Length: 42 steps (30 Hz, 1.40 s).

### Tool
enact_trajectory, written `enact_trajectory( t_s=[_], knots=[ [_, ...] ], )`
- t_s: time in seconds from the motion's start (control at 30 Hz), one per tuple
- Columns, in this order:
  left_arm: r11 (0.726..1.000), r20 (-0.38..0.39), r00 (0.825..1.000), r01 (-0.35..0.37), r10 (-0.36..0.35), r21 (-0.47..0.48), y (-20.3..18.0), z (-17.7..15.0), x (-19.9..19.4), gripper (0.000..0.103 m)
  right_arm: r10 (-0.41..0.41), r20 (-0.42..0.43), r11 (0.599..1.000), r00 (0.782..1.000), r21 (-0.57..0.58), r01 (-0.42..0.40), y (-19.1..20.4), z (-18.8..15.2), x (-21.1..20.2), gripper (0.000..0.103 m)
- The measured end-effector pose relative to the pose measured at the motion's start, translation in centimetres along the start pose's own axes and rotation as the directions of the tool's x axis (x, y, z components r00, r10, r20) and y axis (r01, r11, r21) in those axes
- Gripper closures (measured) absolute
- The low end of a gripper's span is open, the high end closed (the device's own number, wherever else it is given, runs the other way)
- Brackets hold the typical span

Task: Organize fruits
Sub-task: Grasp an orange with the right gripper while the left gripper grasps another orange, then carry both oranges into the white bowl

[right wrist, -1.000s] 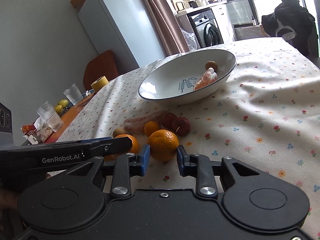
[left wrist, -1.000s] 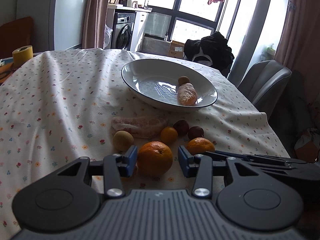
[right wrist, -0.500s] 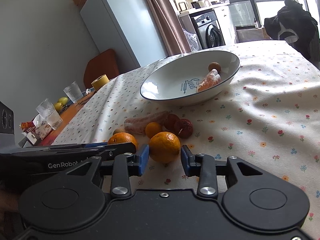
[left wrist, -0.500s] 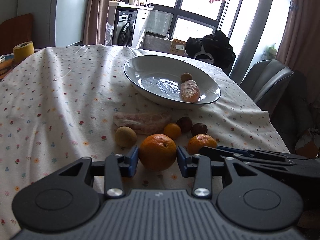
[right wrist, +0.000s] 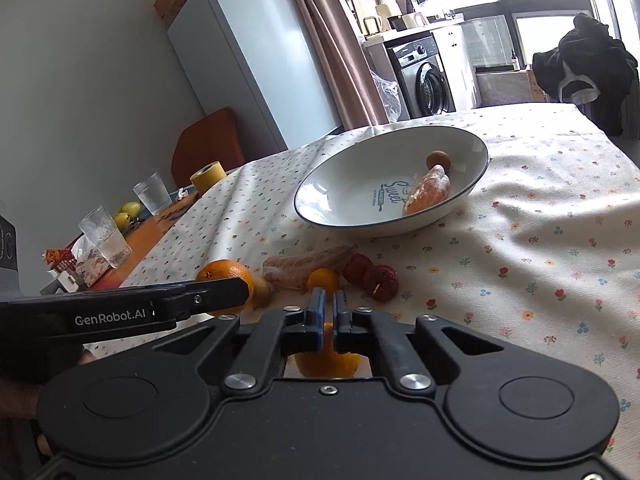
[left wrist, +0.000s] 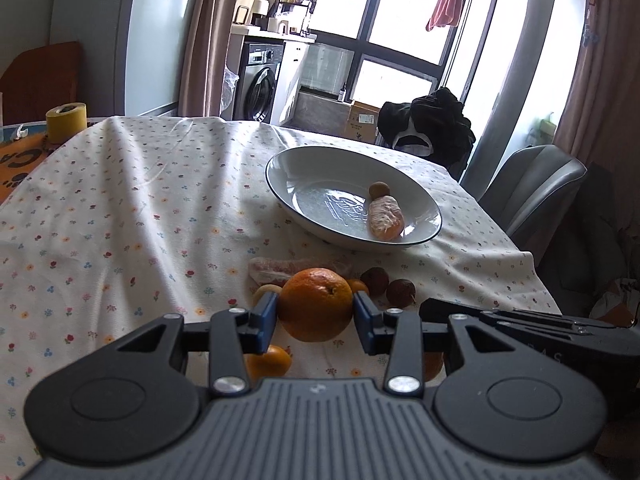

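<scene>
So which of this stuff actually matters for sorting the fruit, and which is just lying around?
For the job:
gripped orange
bowl
wrapped fruit segment
small orange
lychees

Just lying about:
yellow tape roll
drinking glasses
black clothing
washing machine

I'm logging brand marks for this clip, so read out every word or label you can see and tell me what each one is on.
"GenRobot.AI": white print on the side of the left tongs, seen from the right wrist.
"Sweet": dark script on the inside bottom of the bowl; a smaller line under it is too small to read.
Large dark letters on the orange mat are cut off, unreadable.
Print on the cardboard box is too blurred.
</scene>
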<state>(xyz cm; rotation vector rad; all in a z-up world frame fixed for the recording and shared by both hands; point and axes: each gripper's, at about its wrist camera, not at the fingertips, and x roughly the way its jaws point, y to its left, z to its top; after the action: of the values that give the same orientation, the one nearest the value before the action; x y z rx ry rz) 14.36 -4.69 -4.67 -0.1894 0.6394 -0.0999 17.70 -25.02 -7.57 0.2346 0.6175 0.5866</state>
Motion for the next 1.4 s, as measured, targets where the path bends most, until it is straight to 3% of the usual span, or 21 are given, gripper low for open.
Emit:
enact_trajectory(
  t_s=[0.1, 0.2, 0.33, 0.4, 0.53, 0.6, 0.63, 1.4],
  knots=[
    [1.0, 0.009, 1.0, -0.003, 0.003, -0.004, 0.0, 0.1, -0.4, 0.063, 0.0, -0.003, 1.0, 1.0, -0.009, 0.0, 0.3, 0.2, -0.1, 0.098],
    [1.0, 0.01, 1.0, -0.004, 0.004, -0.007, 0.1, -0.1, -0.6, 0.063, -0.003, -0.014, 1.0, 1.0, -0.004, 0.003, 0.3, 0.0, 0.0, 0.092],
    [1.0, 0.013, 1.0, -0.009, 0.009, -0.017, 0.6, -0.2, -1.0, 0.063, 0.017, -0.038, 1.0, 0.999, 0.011, -0.016, 0.6, -0.5, 0.2, 0.046],
    [1.0, 0.018, 1.0, -0.016, 0.017, -0.025, 0.9, -0.2, -1.2, 0.063, 0.023, -0.037, 1.0, 0.999, -0.007, -0.024, 1.1, -0.6, 0.3, 0.04],
    [0.999, 0.021, 0.999, -0.023, 0.024, -0.036, 1.6, -0.2, -1.4, 0.063, 0.026, -0.078, 0.999, 0.997, -0.033, -0.029, 2.0, -1.2, 1.4, 0.04],
    [0.999, 0.021, 0.999, -0.026, 0.027, -0.04, 1.9, -0.2, -1.5, 0.063, -0.01, -0.11, 0.998, 0.994, -0.058, 0.003, 2.3, -1.6, 2.1, 0.064],
    [0.999, 0.02, 0.999, -0.028, 0.029, -0.043, 2.0, -0.2, -1.6, 0.063, -0.022, -0.116, 0.997, 0.993, -0.076, 0.014, 2.5, -1.7, 2.3, 0.068],
    [0.999, 0.026, 0.999, -0.03, 0.031, -0.03, 0.7, 0.8, 0.1, 0.063, -0.077, 0.032, 0.994, 0.996, -0.076, 0.08, 0.7, 1.8, -0.2, 0.068]
  ],
)
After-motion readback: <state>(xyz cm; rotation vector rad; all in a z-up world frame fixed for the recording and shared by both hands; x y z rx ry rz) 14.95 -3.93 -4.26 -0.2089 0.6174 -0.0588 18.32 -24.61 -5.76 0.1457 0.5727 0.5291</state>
